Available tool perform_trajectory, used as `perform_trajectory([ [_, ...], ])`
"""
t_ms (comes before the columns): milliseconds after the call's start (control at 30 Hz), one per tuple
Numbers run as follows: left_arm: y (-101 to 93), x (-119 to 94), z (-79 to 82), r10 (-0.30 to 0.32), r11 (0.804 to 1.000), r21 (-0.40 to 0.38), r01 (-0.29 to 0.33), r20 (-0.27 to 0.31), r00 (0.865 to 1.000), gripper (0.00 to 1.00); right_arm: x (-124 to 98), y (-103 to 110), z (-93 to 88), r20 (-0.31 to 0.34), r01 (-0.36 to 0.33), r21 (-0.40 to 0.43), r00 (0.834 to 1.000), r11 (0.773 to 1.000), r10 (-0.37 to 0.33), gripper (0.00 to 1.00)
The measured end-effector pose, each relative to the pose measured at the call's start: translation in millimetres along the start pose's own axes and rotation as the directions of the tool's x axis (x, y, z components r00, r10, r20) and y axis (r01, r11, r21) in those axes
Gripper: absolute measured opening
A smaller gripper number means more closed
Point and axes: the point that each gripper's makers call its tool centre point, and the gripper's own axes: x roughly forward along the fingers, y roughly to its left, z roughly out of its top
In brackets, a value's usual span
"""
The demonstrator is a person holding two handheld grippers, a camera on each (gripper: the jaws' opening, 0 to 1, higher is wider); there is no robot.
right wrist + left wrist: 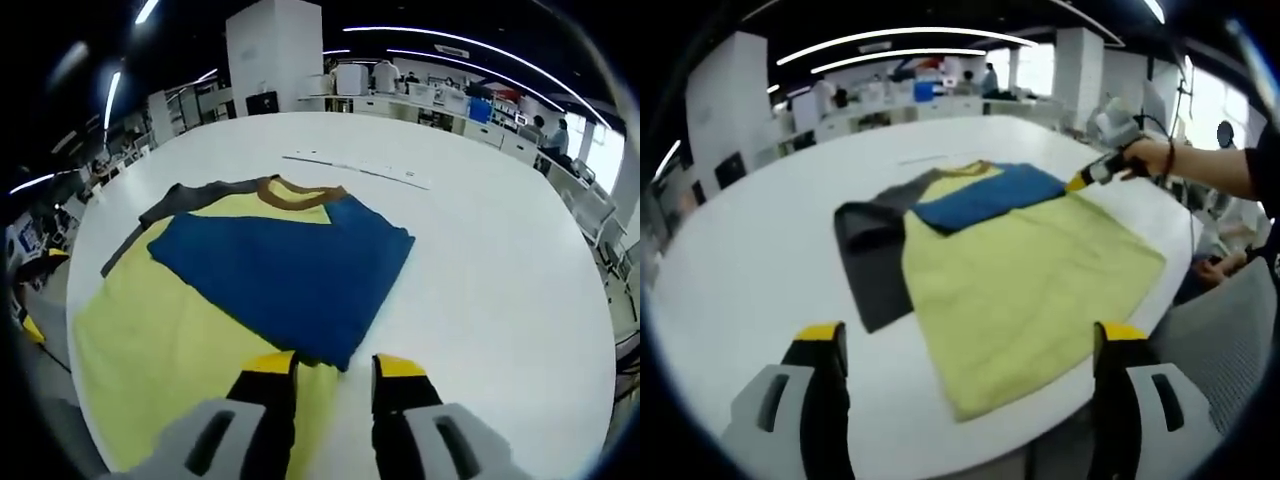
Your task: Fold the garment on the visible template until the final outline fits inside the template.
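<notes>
A: Where does the garment lie?

B: Flat on the white desk, its yellow-green body spread wide, a blue sleeve folded across the chest below the brown collar. A dark grey sleeve lies spread out at the far side, partly tucked under the body.

A: And the tongs?

B: The right tongs sit just at the near corner of the blue sleeve, jaws parted a little with nothing between them that I can see. The left tongs hang above the hem, spread wide and empty, well apart from the cloth.

A: Any template?

B: I cannot pick its outline out; a thin white strip lies beyond the collar, that is all.

A: So what makes the next fold go well?

B: I judge the grey sleeve is due. Pinch it near its cuff, one layer only, lift low, carry it over the chest to match the blue one, and smooth it before letting go. Keep the body from dragging, since knit cloth slides easily on a slick desk
</notes>
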Motion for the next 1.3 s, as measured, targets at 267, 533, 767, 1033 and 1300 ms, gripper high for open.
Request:
perform_trajectory([
  [267,1.3,-1.9,-1.6,0.005,1.0,-0.007,-0.005,-0.003,1.0,0.98,1.5,-2.8,-4.3,0.004,0.015,-0.008,1.0,1.0,-0.015,0.03],
  [533,2.3,-1.7,-3.7,0.007,1.0,-0.009,-0.007,-0.011,1.0,0.97,3.6,-8.8,-11.5,-0.001,0.058,0.034,0.998,0.998,-0.058,0.0],
  [767,4.6,-3.1,-5.0,0.011,1.0,-0.009,-0.012,-0.014,1.0,0.97,2.0,-13.5,-18.3,-0.034,0.072,0.044,0.997,0.996,-0.07,0.0],
  [1033,6.3,-2.6,-5.9,0.012,1.0,-0.011,-0.012,-0.016,1.0,0.97,0.9,-16.4,-19.3,-0.035,0.061,0.036,0.998,0.997,-0.06,0.0],
  [1300,8.2,-2.3,-6.2,0.013,1.0,-0.013,-0.014,-0.018,1.0,0.96,-2.6,-27.4,-24.1,-0.049,0.059,0.027,0.997,0.998,-0.058,0.0],
])
